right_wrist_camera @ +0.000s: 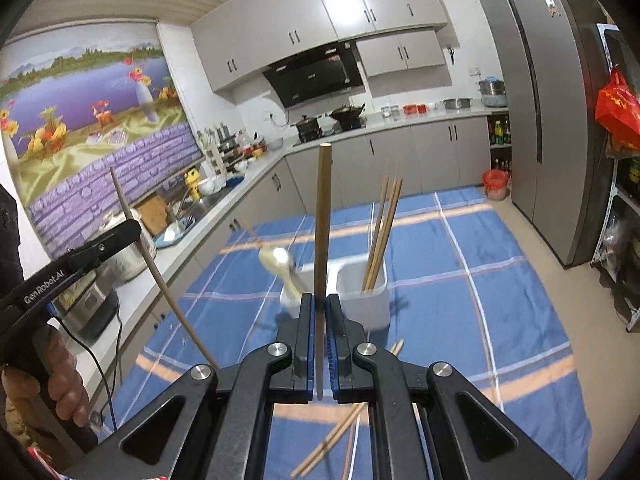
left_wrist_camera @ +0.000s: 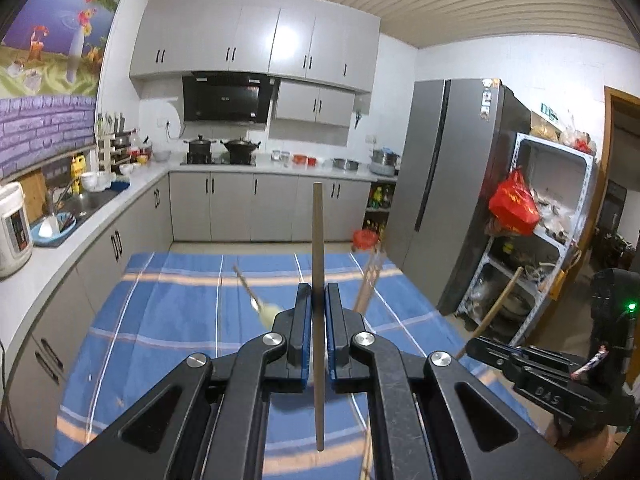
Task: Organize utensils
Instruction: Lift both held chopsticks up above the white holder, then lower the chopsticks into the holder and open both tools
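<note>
The left gripper is clamped on one chopstick, which stands nearly upright between its blue pads and sticks out above and below them. The right gripper pinches a second chopstick the same way. In the right wrist view the left gripper's side reads "GenRobot.AI" at 9 o'clock, with a hand wrapped round its grip; in the left wrist view the right gripper's body at 4 o'clock carries the raised letters "DAS" and a green light. Both hang above a table under a blue plaid cloth with white and peach stripes. On it, at 12 o'clock just past the right gripper, sits a white holder; several chopsticks lean in its right compartment and a pale spoon tilts in at its left. More chopsticks lie loose on the cloth at 6 o'clock. Around the table: grey cabinets, a black range hood, pots on the hob, a grey fridge at 3 o'clock, a lake-and-flowers mural at 10 o'clock, and a red bag on a metal shelf. The chopsticks are plain light wood, thin and tapered.
</note>
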### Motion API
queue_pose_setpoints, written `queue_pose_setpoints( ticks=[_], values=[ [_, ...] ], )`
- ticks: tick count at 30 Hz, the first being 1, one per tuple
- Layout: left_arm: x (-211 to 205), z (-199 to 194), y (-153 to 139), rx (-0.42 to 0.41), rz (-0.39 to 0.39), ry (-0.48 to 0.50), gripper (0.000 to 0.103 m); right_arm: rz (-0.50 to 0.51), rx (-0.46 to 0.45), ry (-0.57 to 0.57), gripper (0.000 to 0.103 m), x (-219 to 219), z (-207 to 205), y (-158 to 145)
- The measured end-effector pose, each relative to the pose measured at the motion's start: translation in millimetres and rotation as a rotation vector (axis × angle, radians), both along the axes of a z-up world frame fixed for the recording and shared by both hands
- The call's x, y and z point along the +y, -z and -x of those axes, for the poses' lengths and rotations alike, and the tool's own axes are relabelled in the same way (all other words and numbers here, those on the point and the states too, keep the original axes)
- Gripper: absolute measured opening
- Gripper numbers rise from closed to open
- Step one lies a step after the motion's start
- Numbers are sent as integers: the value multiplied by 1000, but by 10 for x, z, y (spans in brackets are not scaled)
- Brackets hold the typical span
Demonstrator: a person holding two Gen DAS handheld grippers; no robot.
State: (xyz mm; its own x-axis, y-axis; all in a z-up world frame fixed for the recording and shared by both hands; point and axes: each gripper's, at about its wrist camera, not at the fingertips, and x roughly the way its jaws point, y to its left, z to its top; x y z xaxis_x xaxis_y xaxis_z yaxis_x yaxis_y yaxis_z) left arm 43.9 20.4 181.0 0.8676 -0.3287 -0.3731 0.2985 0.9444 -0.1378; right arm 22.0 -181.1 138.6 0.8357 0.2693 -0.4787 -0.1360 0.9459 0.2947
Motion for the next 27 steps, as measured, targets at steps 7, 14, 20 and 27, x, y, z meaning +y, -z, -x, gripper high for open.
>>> queue_pose_setpoints(
  ticks=[7,14,20,27],
  values=[
    [-118,-750,-25,27,38,-37,6,17,-69,38,6,-68,-487,-319],
    [-321,-1377,123,51,17,-57,6,76,-27,33,6,-2,-1113,-269],
    [-538,-1733,497,128,-37,-49,6,97,96,0,6,58,-1605,106],
    [-575,-1944,827,220,-46,-45,6,63,190,-10,6,21,-1932,436]
  ],
)
